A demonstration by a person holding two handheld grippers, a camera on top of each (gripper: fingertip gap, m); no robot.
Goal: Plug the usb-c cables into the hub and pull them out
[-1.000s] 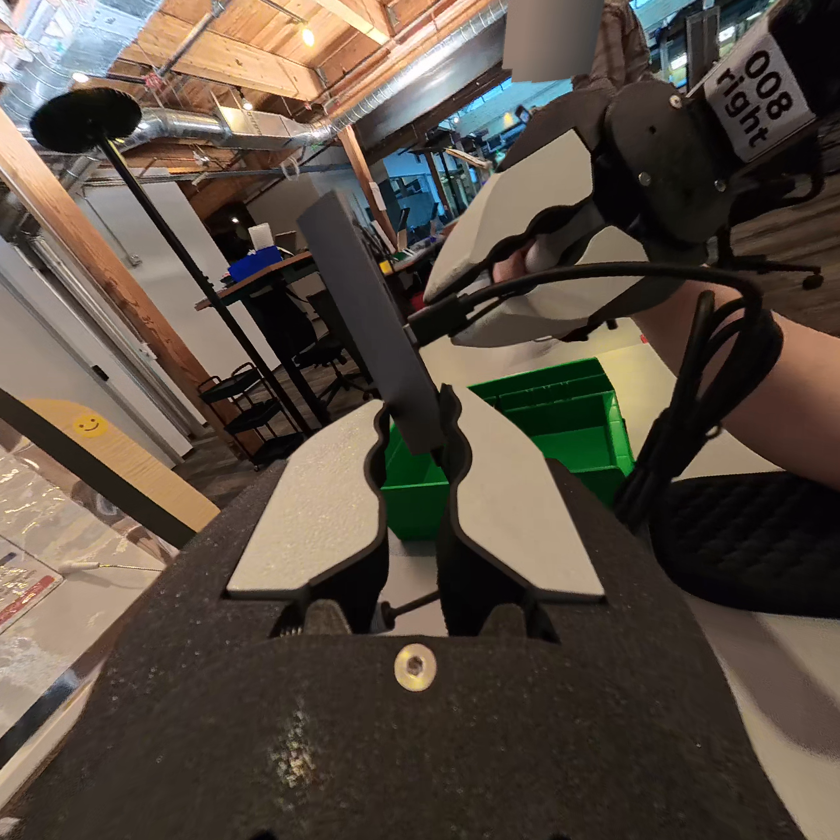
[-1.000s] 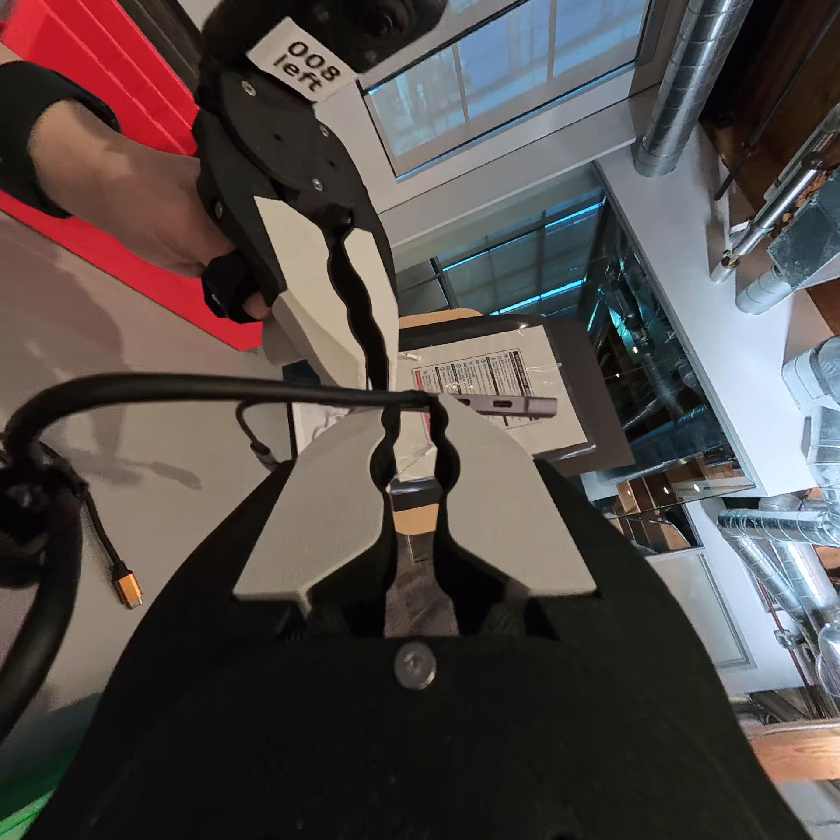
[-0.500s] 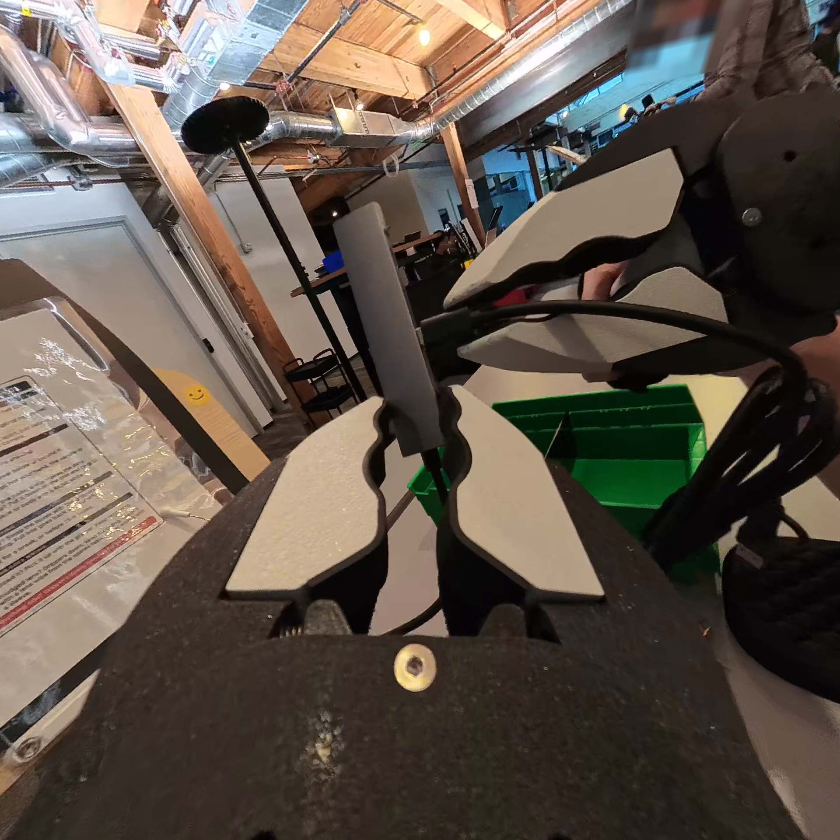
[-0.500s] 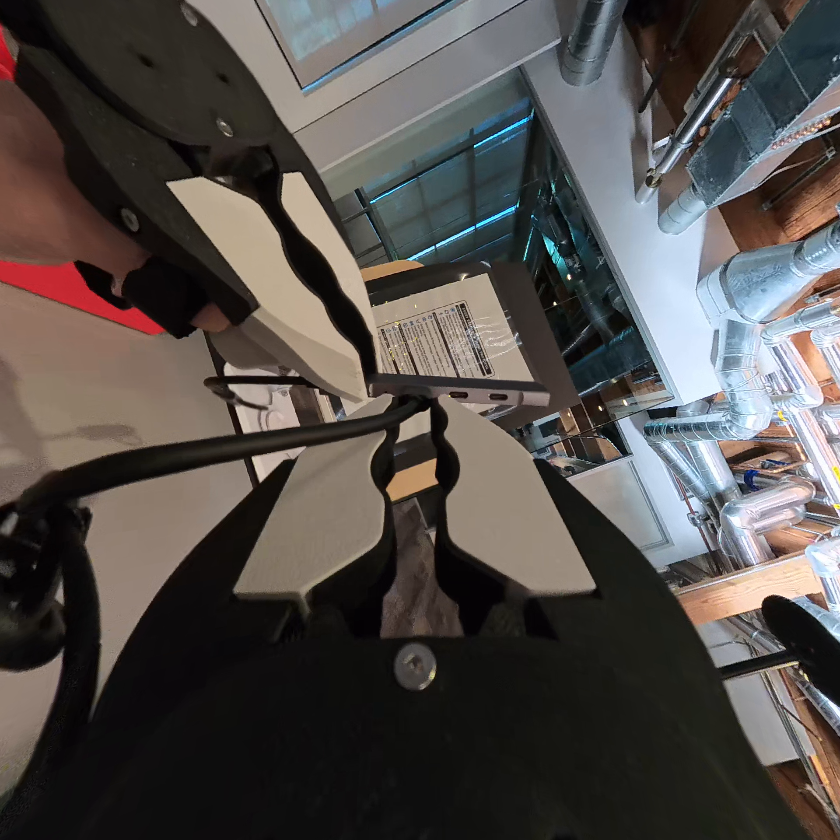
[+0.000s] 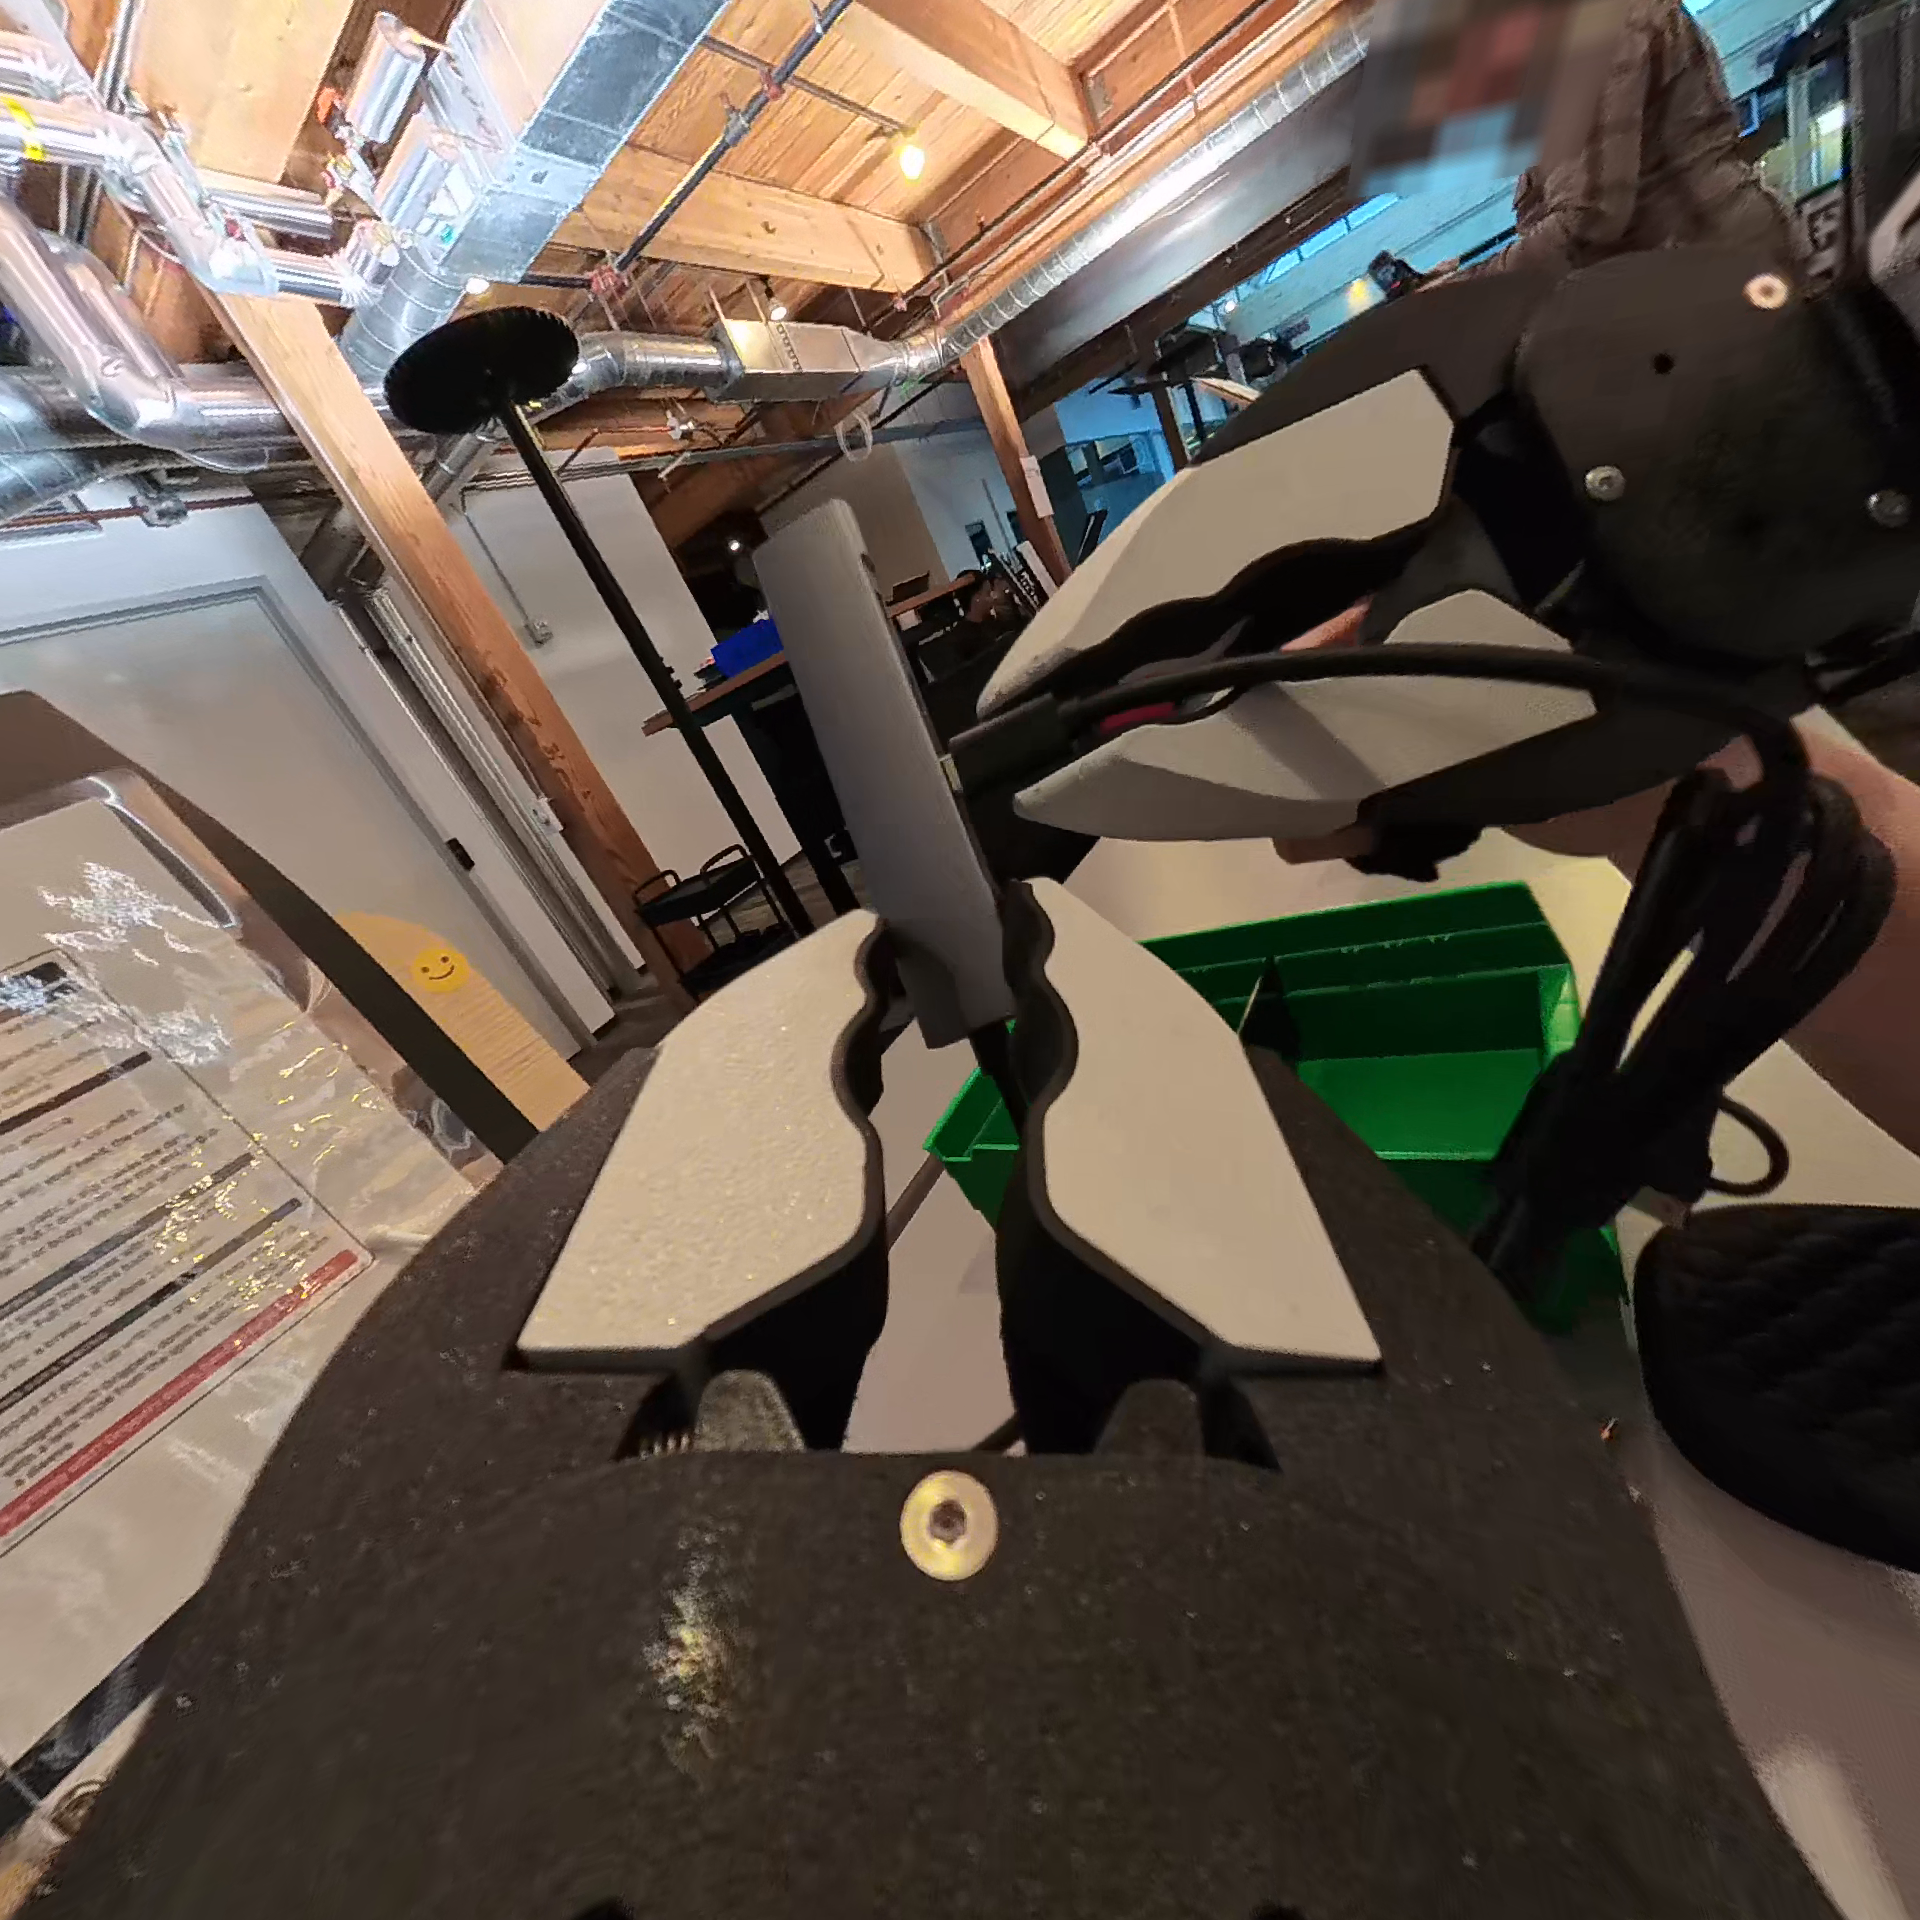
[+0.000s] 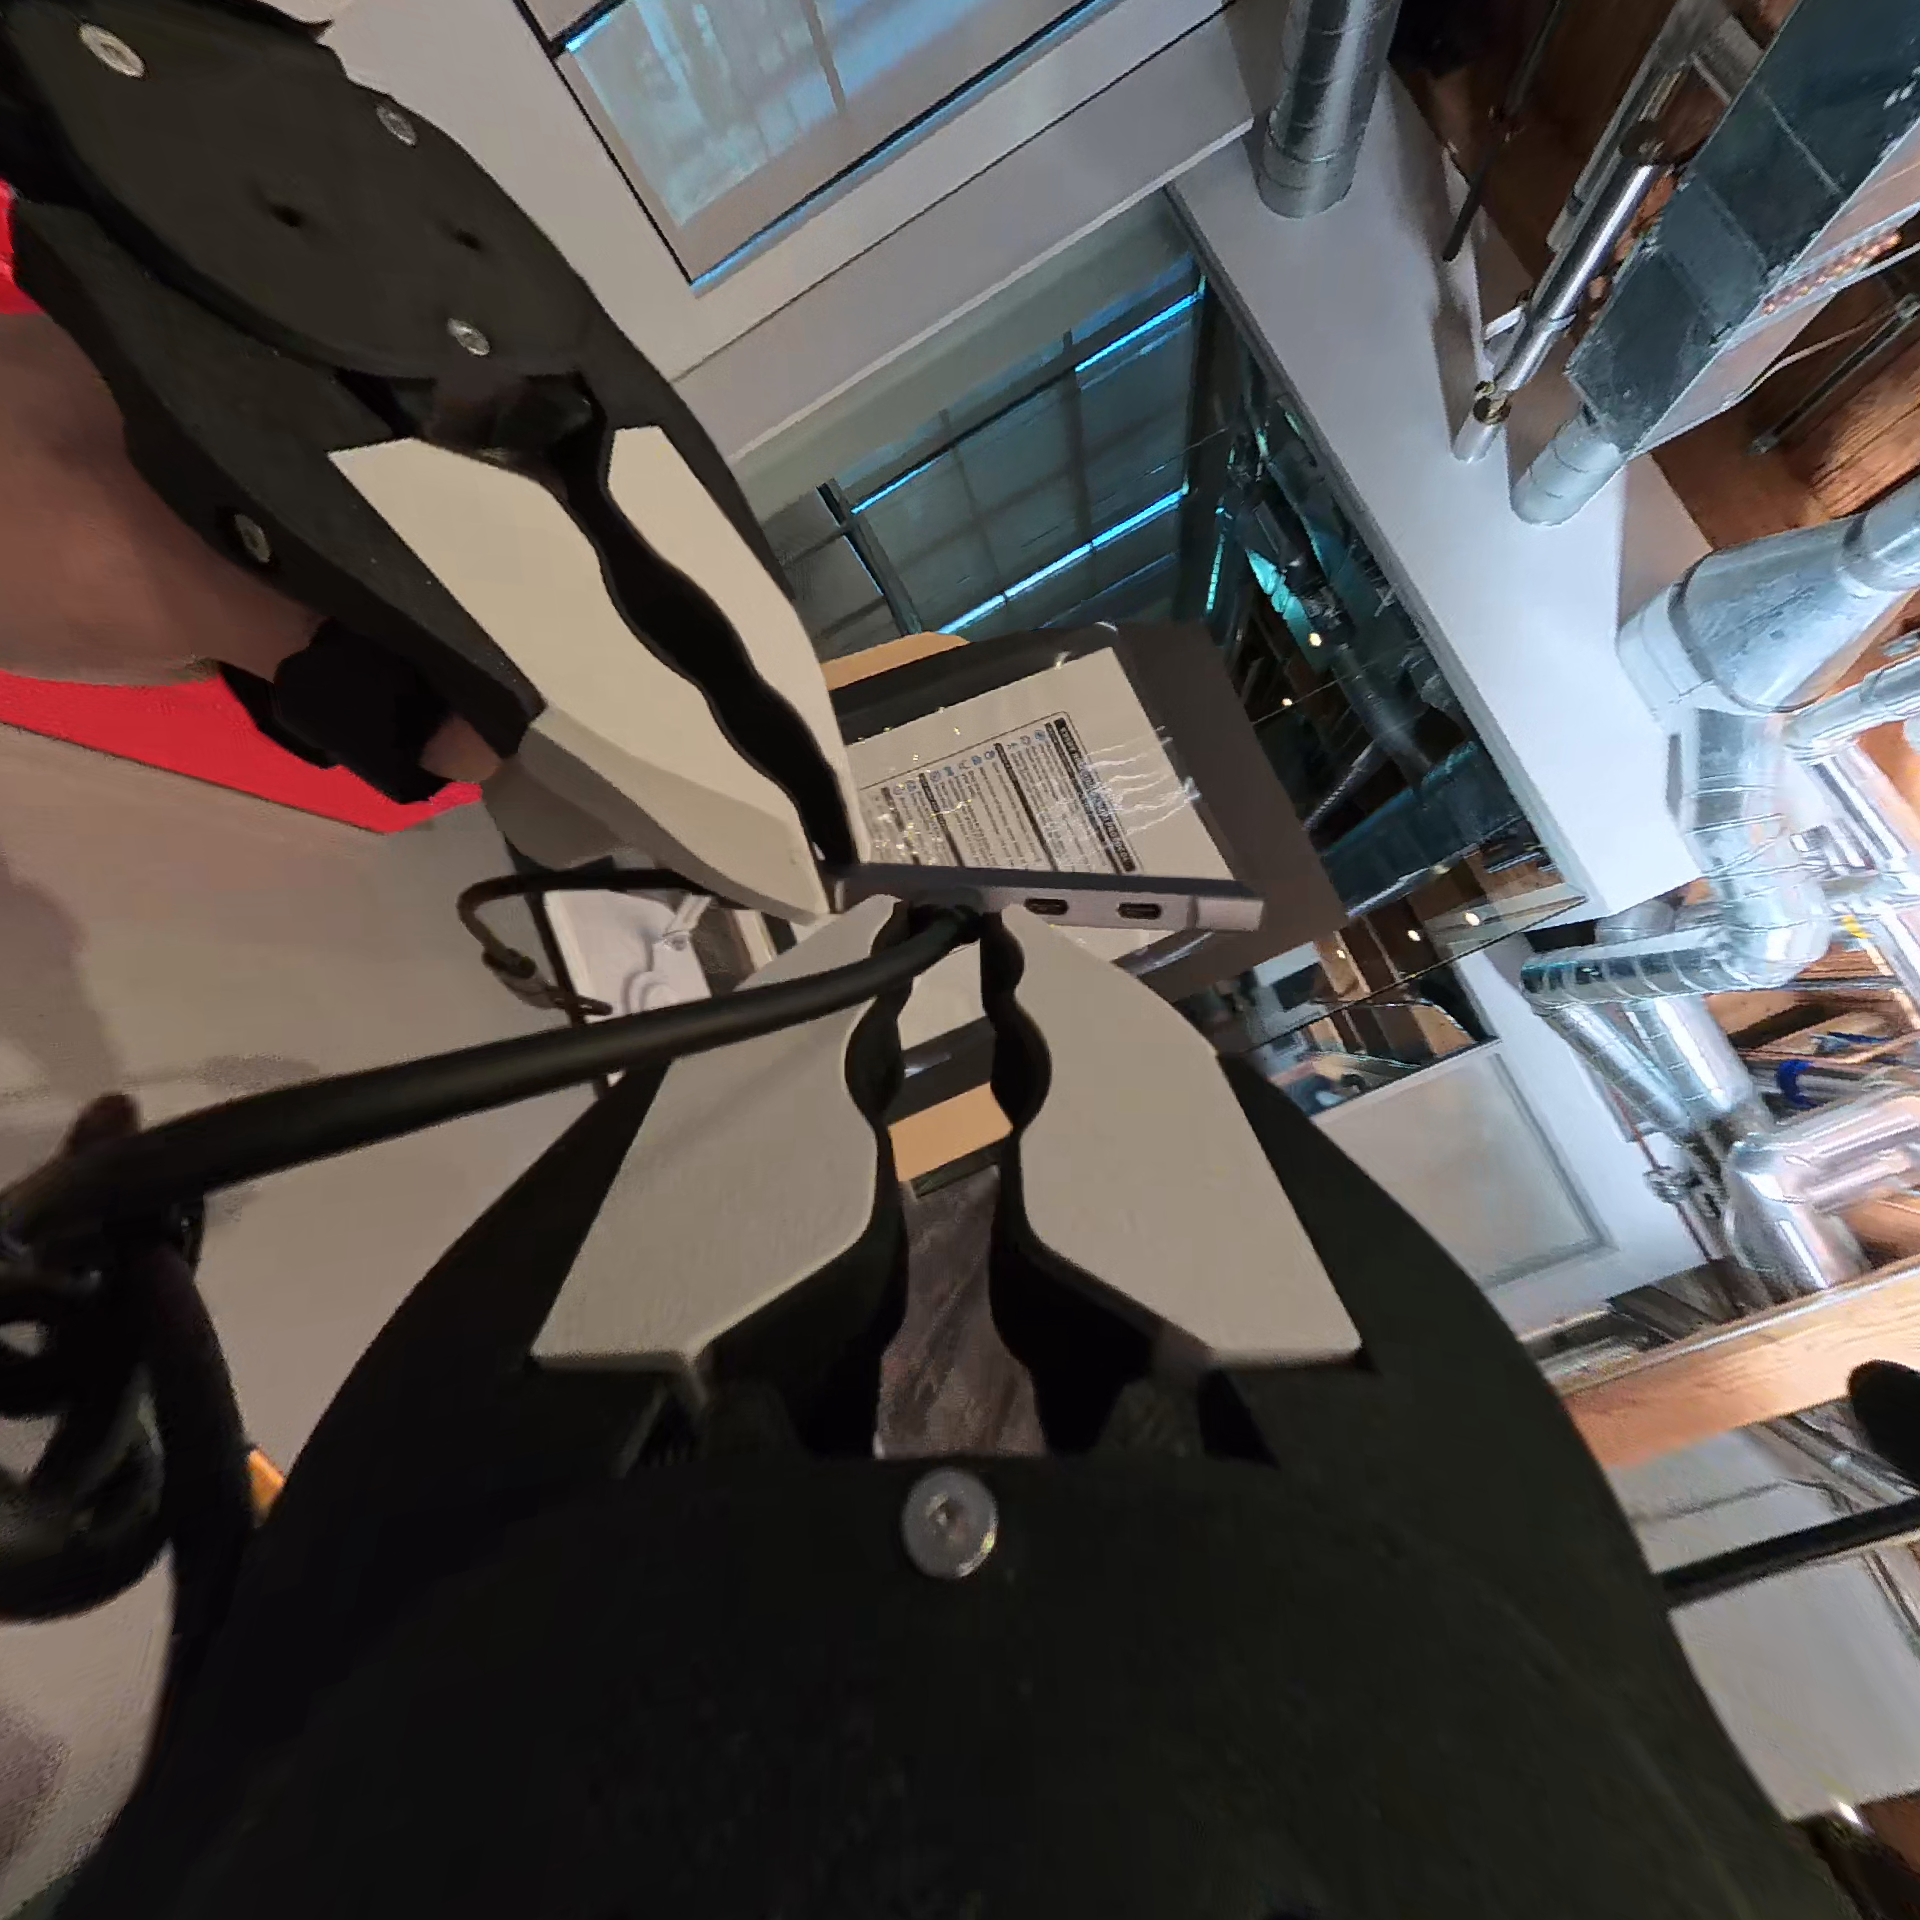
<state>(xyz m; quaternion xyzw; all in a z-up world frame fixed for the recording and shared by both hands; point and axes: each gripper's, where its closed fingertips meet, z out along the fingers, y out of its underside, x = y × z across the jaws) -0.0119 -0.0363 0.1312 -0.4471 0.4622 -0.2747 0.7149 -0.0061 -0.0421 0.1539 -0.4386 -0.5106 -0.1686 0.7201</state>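
Observation:
My left gripper (image 5: 945, 935) is shut on the lower end of a slim grey hub (image 5: 883, 779) and holds it upright in the air. My right gripper (image 6: 940, 914) is shut on the black plug of a USB-C cable (image 6: 520, 1060). The plug (image 5: 1013, 732) meets the hub's side edge. I cannot tell how deep it sits. In the right wrist view the hub's edge (image 6: 1091, 899) shows two free ports right of the plug. The left gripper (image 6: 831, 862) shows there too, and the right gripper (image 5: 1003, 748) shows in the left wrist view.
A green bin (image 5: 1403, 1039) stands on the white table behind the hub. The coiled rest of the cable (image 5: 1714, 987) hangs at the person's right wrist. A laminated sheet (image 5: 135, 1195) lies at the left. A black stand pole (image 5: 665, 665) rises behind.
My right gripper has carried the plug along the hub's edge and in to it. Both views have tilted further up toward the ceiling. Both grips have held.

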